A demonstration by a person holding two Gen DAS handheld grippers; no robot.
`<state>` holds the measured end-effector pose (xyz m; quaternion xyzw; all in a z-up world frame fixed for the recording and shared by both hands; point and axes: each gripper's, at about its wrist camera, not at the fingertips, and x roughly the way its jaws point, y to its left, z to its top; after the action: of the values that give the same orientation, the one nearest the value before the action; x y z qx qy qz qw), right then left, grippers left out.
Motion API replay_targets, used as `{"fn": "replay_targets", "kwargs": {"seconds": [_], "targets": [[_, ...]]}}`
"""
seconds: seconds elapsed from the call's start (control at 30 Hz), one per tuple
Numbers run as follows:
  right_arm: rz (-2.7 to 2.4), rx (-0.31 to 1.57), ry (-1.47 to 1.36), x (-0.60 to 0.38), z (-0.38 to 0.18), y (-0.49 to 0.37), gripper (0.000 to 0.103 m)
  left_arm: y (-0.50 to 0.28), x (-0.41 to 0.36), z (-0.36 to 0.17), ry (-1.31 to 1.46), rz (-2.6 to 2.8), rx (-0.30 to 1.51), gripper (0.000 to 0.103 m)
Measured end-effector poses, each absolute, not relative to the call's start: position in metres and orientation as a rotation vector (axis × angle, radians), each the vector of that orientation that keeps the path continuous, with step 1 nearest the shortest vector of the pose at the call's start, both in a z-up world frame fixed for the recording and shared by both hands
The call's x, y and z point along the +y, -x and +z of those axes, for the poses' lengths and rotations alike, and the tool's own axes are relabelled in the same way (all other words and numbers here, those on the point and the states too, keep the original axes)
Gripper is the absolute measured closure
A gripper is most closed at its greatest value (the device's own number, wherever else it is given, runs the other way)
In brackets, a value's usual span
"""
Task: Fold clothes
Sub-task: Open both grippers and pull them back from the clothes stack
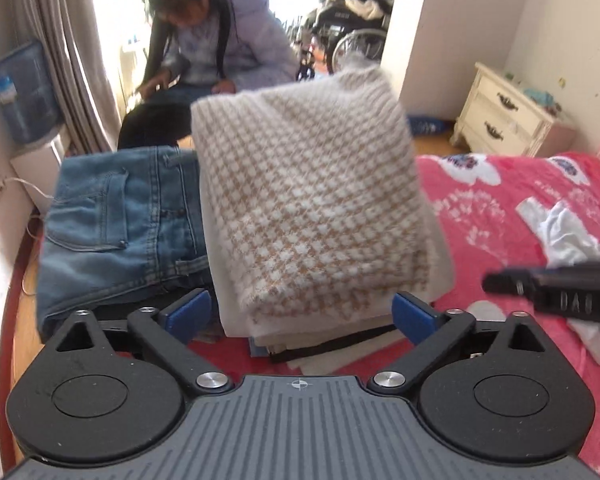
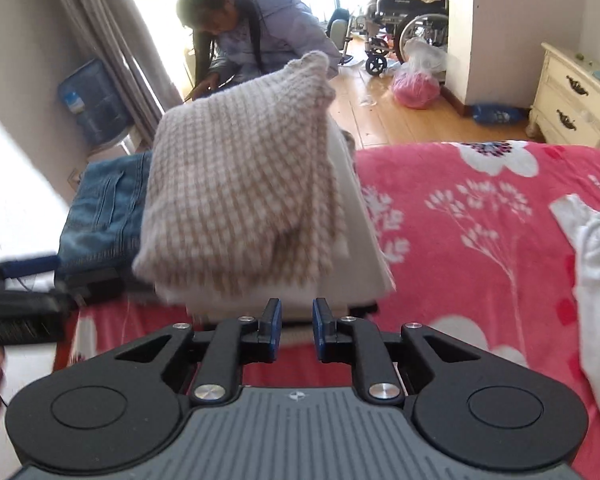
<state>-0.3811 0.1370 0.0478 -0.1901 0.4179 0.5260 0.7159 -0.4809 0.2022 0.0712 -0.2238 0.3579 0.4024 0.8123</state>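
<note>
sweater (image 1: 312, 208): beige-white check knit, folded, tilted atop pile | jeans (image 1: 120, 220): blue denim, folded, just left of it | white garment (image 2: 596, 280): crumpled, unfolded, right side of bed

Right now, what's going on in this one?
Someone is folding clothes on a bed with a pink flowered blanket, using a handheld gripper in each hand. A folded checked sweater tops a stack of folded clothes, with folded jeans beside it. The left gripper is wide open in front of the stack, and the right gripper stands slightly open; neither holds anything. A white garment lies crumpled, not yet folded. Another person sits in the background.
</note>
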Motion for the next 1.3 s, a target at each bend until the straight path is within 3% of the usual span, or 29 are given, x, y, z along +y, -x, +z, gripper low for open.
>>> {"fn": "replay_targets", "kwargs": {"seconds": [0.2, 0.4, 0.53, 0.77, 0.93, 1.3], "targets": [[1.139, 0.878, 0.428, 0.101, 0.065, 0.397, 0.060, 0.505, 0.168, 0.098, 0.557, 0.879, 0.690, 0.000], [1.118, 0.848, 0.352, 0.080, 0.089, 0.404, 0.049, 0.519, 0.138, 0.116, 0.548, 0.922, 0.668, 0.000], [1.118, 0.794, 0.320, 0.067, 0.105, 0.415, 0.029, 0.522, 0.123, 0.125, 0.516, 0.889, 0.667, 0.000], [1.100, 0.799, 0.307, 0.048, 0.111, 0.436, 0.020, 0.523, 0.101, 0.128, 0.487, 0.896, 0.679, 0.000], [1.114, 0.800, 0.291, 0.041, 0.109, 0.444, 0.009, 0.529, 0.088, 0.131, 0.487, 0.865, 0.656, 0.000], [1.094, 0.862, 0.308, 0.049, 0.097, 0.434, 0.006, 0.529, 0.089, 0.132, 0.474, 0.908, 0.674, 0.000]]}}
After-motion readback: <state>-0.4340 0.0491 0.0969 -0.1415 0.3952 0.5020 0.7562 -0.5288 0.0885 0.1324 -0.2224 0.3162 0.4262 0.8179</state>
